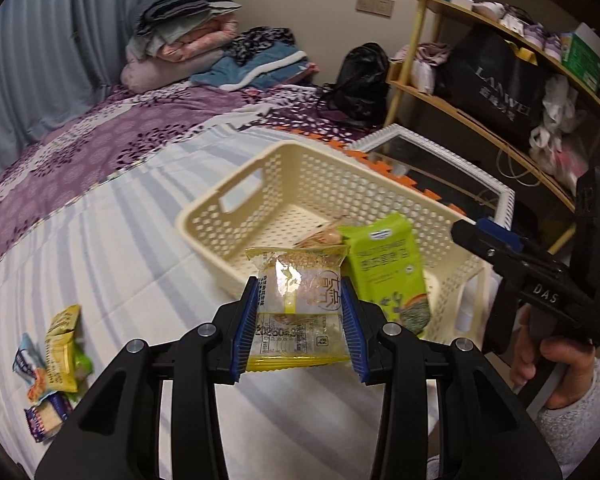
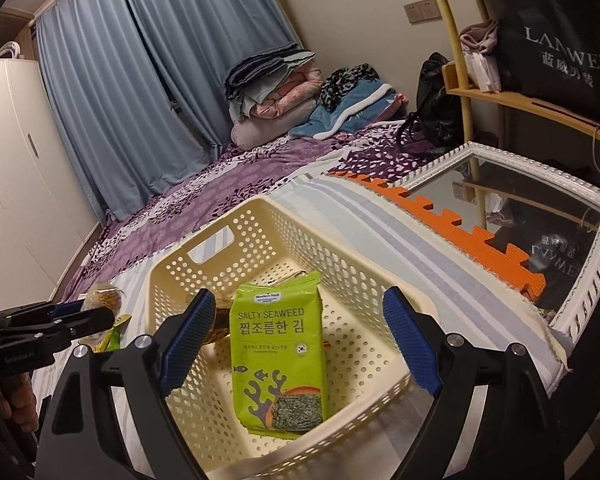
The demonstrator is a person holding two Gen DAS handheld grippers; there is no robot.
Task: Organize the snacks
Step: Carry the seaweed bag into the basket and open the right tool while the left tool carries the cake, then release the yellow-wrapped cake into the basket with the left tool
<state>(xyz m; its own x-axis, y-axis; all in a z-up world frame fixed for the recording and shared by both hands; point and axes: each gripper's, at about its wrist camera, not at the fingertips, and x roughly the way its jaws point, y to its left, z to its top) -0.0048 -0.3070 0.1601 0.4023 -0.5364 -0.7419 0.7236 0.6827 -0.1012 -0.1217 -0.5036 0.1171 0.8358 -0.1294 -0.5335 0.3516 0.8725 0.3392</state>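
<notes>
I count one basket (image 2: 380, 280) and one green seaweed packet (image 2: 278, 360) inside it. One yellow snack packet (image 1: 298, 312) sits in my left gripper (image 1: 299, 322). Roughly four small packets (image 1: 52, 372) are piled on the bed.

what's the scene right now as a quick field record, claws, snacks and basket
left claw: shut on yellow snack packet, short of the basket
right claw: open, empty, over the basket
basket: cream, perforated, on the striped bedcover
in basket: green seaweed pack, a brown packet partly hidden behind it
loose snacks: small pile on the bedcover, away from the basket
beside basket: white-framed mirror
</notes>
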